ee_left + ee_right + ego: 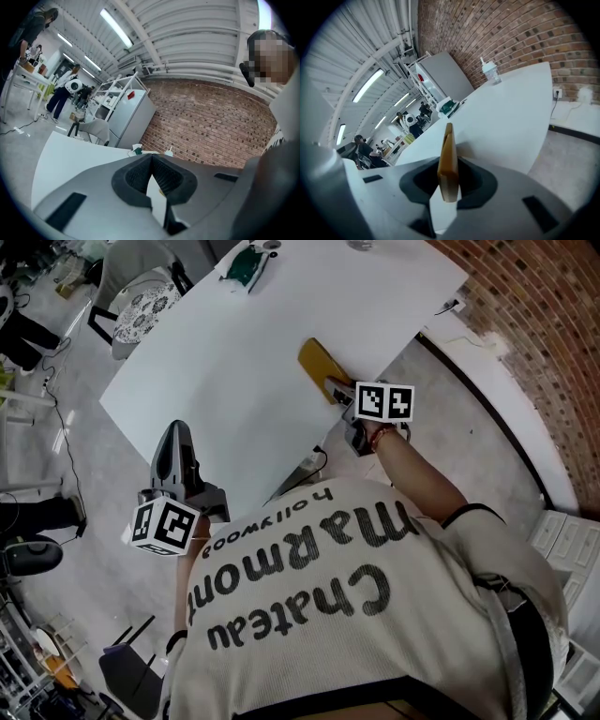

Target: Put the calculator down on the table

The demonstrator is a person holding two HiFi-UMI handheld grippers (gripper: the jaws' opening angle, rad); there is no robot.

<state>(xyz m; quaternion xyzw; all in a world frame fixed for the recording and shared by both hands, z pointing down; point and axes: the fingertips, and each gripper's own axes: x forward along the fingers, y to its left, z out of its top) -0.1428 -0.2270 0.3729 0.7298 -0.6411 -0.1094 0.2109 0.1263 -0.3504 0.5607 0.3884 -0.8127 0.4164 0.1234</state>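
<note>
Gripping the yellow calculator (pixel 317 362) by its near end, the right gripper (pixel 333 387) holds it low over the table (pixel 244 343), close to the table's right edge. Let go here, it could tip off that edge, I reckon. The left gripper (pixel 176 432) hangs closed and empty, off the table's near side.

Yellow calculator (pixel 317 363), white table (pixel 234 357) — red brick wall (pixel 539 296)
</note>
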